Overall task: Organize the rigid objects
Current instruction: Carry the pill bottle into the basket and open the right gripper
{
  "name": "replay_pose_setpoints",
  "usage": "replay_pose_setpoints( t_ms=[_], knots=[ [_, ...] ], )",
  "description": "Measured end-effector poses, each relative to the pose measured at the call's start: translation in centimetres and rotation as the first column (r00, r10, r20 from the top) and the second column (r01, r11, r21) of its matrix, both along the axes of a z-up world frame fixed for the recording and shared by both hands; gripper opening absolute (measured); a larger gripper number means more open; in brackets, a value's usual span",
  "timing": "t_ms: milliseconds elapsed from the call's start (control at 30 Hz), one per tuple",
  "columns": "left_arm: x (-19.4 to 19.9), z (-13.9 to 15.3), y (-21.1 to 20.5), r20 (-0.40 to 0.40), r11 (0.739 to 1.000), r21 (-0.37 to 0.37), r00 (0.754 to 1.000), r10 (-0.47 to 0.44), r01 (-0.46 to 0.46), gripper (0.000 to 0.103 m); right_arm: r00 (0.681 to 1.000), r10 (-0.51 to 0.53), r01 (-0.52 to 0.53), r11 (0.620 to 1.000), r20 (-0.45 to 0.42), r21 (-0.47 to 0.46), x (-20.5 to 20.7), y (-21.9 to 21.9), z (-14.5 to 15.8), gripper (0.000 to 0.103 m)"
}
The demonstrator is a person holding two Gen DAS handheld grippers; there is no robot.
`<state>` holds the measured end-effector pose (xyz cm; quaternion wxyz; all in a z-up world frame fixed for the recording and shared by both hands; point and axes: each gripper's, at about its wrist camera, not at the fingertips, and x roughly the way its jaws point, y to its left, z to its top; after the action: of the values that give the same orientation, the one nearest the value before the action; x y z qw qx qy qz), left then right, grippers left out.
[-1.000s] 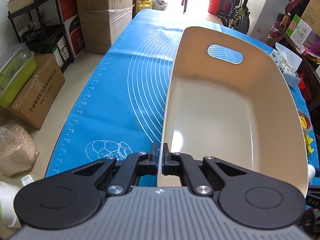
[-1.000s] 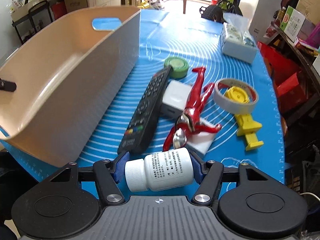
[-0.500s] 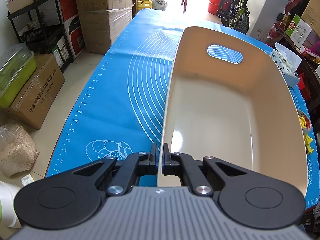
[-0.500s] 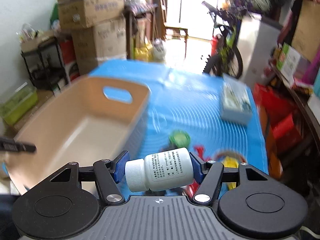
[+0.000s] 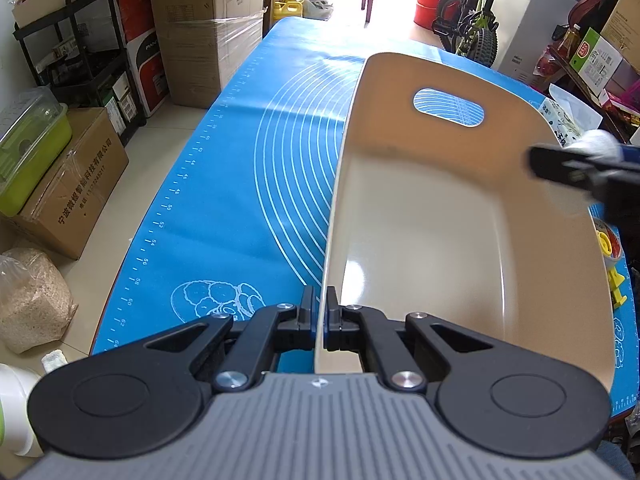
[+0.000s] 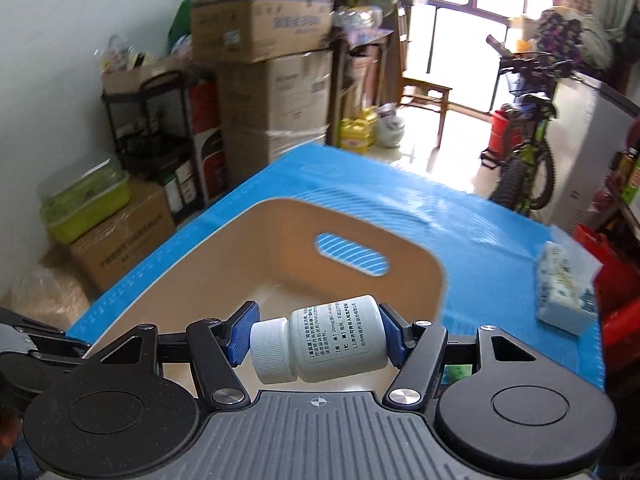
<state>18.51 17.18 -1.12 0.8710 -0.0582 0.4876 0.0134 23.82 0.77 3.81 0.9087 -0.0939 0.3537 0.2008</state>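
Observation:
A beige plastic bin (image 5: 448,216) with a handle slot stands on the blue mat (image 5: 240,184). My left gripper (image 5: 320,312) is shut on the bin's near left rim, one finger inside and one outside. In the right wrist view my right gripper (image 6: 316,336) is shut on a white pill bottle (image 6: 332,338), held sideways with its cap to the left. The bottle hangs above the bin (image 6: 208,276), over its near end. The right gripper's blurred tip with the bottle (image 5: 592,142) shows over the bin's right rim in the left wrist view.
A tissue pack (image 6: 564,284) lies on the mat right of the bin. A yellow toy (image 5: 610,260) and a tape roll peek out past the bin's right wall. Cardboard boxes (image 5: 72,184), a black shelf cart and a bicycle (image 5: 472,28) stand around the table.
My right gripper has lifted the pill bottle off the mat and swung it left, from beside the bin to over the bin's inside. The left gripper has kept its hold on the rim.

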Motion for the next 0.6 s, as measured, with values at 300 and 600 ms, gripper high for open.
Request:
replay_pose_setpoints(
  t_ms=[300, 600],
  knots=[
    [0.1, -0.1, 0.1, -0.004, 1.0, -0.003, 1.0, 0.001, -0.001, 0.005, 0.988, 0.043, -0.059, 0.993, -0.151, -0.105, 1.5, 4.7, -4.5, 0.067],
    [0.1, 0.0, -0.1, -0.006, 1.0, -0.002, 1.0, -0.001, 0.001, 0.005, 0.948, 0.029, -0.09, 0.98, -0.318, -0.179, 2.2, 5.9, -8.0, 0.067]
  ],
)
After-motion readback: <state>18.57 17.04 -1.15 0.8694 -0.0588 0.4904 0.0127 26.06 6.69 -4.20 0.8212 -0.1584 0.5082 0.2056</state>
